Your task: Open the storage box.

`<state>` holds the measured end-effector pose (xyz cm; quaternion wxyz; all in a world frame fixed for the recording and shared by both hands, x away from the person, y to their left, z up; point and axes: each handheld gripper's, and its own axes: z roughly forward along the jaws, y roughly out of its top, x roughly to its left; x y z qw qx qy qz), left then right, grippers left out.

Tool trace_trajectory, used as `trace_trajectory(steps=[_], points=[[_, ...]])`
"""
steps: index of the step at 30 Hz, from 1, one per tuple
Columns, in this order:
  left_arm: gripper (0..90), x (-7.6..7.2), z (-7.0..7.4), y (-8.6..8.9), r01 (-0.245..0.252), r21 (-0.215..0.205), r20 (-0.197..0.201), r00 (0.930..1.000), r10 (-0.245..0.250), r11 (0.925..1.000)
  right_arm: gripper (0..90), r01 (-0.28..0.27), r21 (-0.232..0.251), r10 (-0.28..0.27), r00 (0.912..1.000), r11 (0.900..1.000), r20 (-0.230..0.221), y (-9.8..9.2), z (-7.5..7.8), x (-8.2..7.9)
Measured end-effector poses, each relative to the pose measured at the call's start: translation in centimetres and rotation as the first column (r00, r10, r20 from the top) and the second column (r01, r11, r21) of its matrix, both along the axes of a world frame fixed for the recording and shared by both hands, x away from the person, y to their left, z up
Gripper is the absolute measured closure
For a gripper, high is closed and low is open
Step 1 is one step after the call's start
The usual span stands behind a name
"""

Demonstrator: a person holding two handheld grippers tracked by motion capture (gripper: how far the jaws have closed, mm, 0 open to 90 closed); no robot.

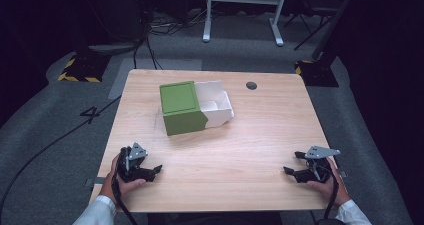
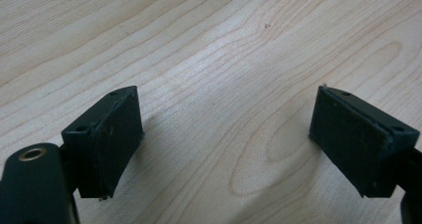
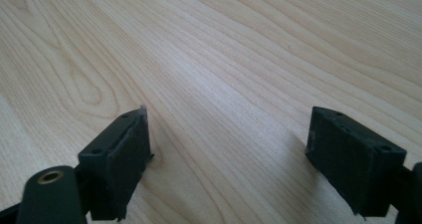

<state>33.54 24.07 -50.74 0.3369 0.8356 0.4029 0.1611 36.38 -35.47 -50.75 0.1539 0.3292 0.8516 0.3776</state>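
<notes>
Nothing looks begun: both the left hand-held gripper [image 1: 150, 171] and right hand-held gripper [image 1: 295, 169] rest wide open and empty on the tabletop [image 1: 250, 135]. The green box [image 1: 181, 108] with its white tray [image 1: 216, 104] slid partly out sits untouched, well ahead of them.

Light falls from overhead onto the pale worktop [image 1: 260, 135], bright against a room gone nearly black at the edges. The high view is soft and slightly grainy. Up close, each claw casts a soft shadow on sharply focused wood grain.

The table [image 1: 260, 135] looks like pale matt wood grain; the green box [image 1: 181, 108] looks like smooth card.
</notes>
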Motion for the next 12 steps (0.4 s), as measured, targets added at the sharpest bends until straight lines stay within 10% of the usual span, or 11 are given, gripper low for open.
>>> trace_trajectory(steps=[12], points=[[13.5, 0.01, -0.01, -0.01, 0.000, -0.003, -0.002, 1.0000, 0.000, 1.0000, 17.5, 0.001, 0.000, -0.001, 1.0000, 1.000, 0.000, 0.00, 0.00, 0.00]])
